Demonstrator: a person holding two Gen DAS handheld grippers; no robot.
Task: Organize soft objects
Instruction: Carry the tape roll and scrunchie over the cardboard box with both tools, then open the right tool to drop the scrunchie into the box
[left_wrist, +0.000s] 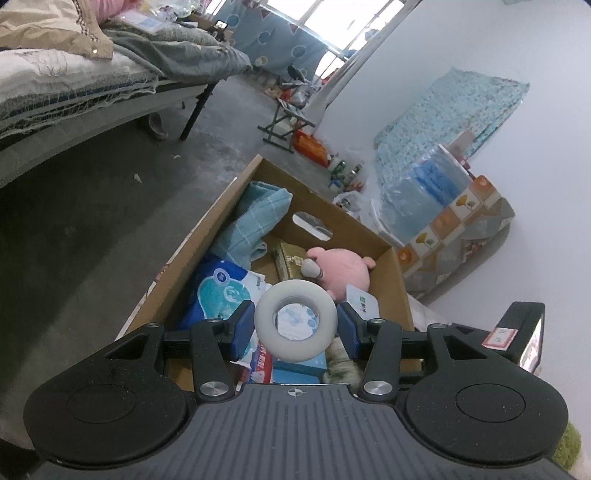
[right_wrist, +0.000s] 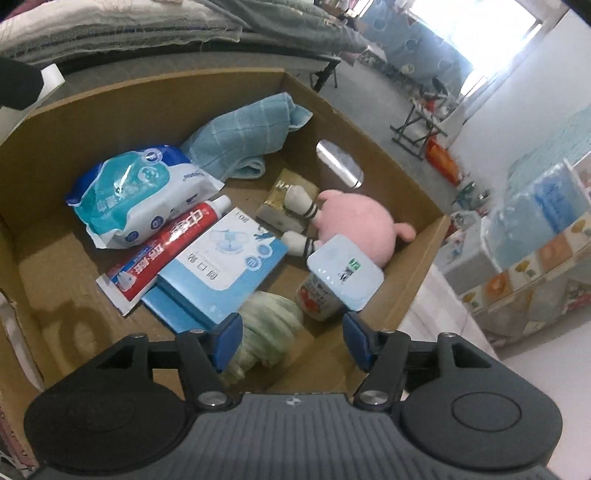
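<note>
My left gripper (left_wrist: 295, 321) is shut on a white ring-shaped roll (left_wrist: 266, 332), held over the near end of an open cardboard box (left_wrist: 325, 206). In the box lie a light blue towel (right_wrist: 240, 140), a pink plush toy (right_wrist: 354, 225), a wet-wipes pack (right_wrist: 140, 192), a red toothpaste tube (right_wrist: 166, 251) and a blue mask box (right_wrist: 221, 269). A fluffy green-and-white soft thing (right_wrist: 266, 325) lies at the box's near wall. My right gripper (right_wrist: 291, 332) hangs open just above it, its left pad beside the fluff and not pressing on it.
A gold tissue pack (right_wrist: 280, 199) and a small pot with a white-blue lid (right_wrist: 343, 277) sit beside the plush. A bed (left_wrist: 74, 85) runs along the left. Wrapped bundles (left_wrist: 436, 192) stand by the white wall on the right. A folding stand (left_wrist: 284, 125) is farther back.
</note>
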